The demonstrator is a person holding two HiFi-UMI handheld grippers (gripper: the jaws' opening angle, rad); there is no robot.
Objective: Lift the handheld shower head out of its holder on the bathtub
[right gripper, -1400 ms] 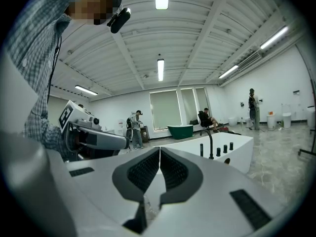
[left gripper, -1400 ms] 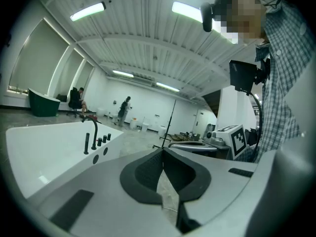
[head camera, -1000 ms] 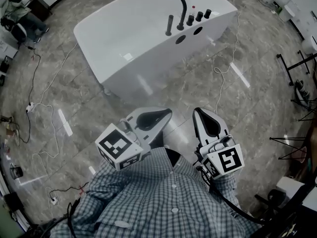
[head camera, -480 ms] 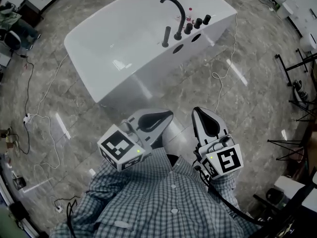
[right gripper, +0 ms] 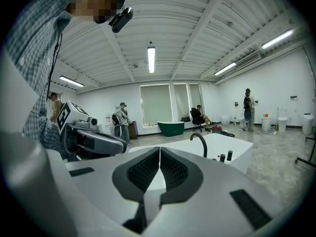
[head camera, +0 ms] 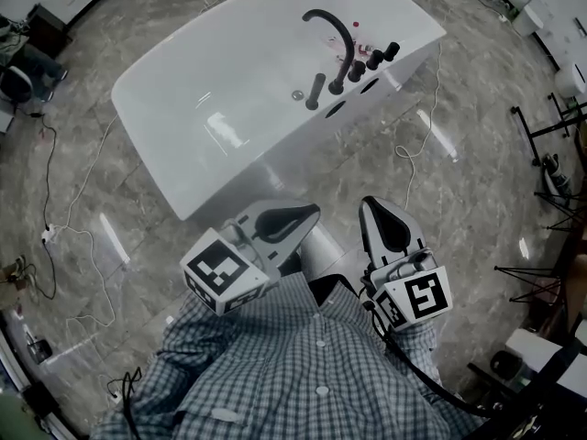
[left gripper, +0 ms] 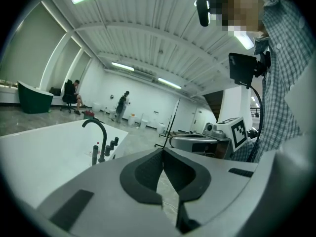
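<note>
Judging from here, we risk seizing the curved spout (head camera: 328, 26) or a knob (head camera: 375, 59) instead of the handheld shower head (head camera: 315, 92), upright on the bathtub (head camera: 275, 154) rim, well apart from us. Our left gripper (head camera: 307, 213) and right gripper (head camera: 370, 211) sit closed, empty. Its holder is too small for us to make out.

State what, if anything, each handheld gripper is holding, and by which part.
Nothing is held. The left gripper and right gripper are both shut and empty; the dark cylindrical handheld shower head stands on the white bathtub, untouched.
</note>
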